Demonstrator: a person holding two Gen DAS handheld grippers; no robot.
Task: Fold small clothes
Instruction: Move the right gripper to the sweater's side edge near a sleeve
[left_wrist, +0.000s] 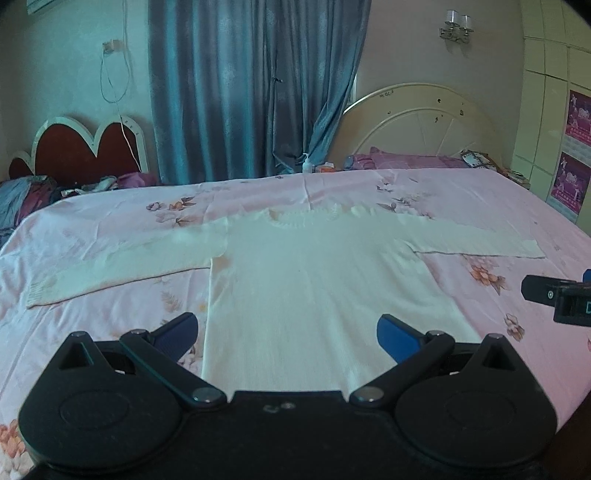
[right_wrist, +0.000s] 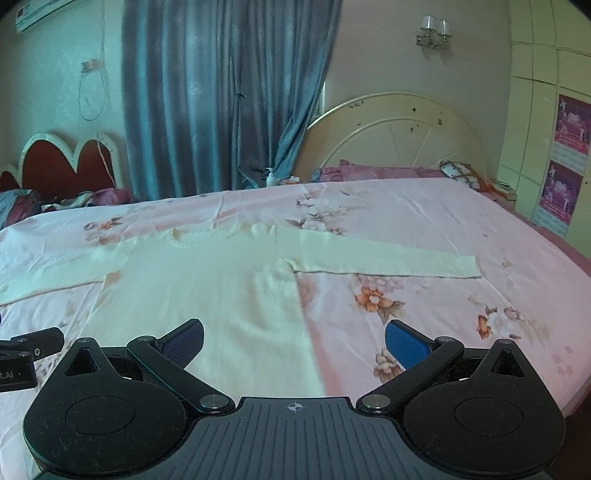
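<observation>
A small white knit sweater (left_wrist: 306, 280) lies flat on the pink floral bedsheet (left_wrist: 110, 218), both sleeves spread out sideways, neck at the far side. It also shows in the right wrist view (right_wrist: 207, 288). My left gripper (left_wrist: 288, 332) is open and empty, held above the sweater's hem. My right gripper (right_wrist: 293, 341) is open and empty above the hem's right corner, with the sweater's right edge between its fingers. The right gripper's tip (left_wrist: 554, 295) shows at the right edge of the left wrist view; the left gripper's tip (right_wrist: 29, 350) shows at the left of the right wrist view.
The bed's near edge curves off at the lower right (right_wrist: 576, 398). A cream headboard (left_wrist: 417, 122) and purple pillows (left_wrist: 406, 160) stand at the far side. A pump bottle (left_wrist: 306, 164) stands before blue curtains (left_wrist: 251, 85). A second bed with a red headboard (left_wrist: 74, 147) is far left.
</observation>
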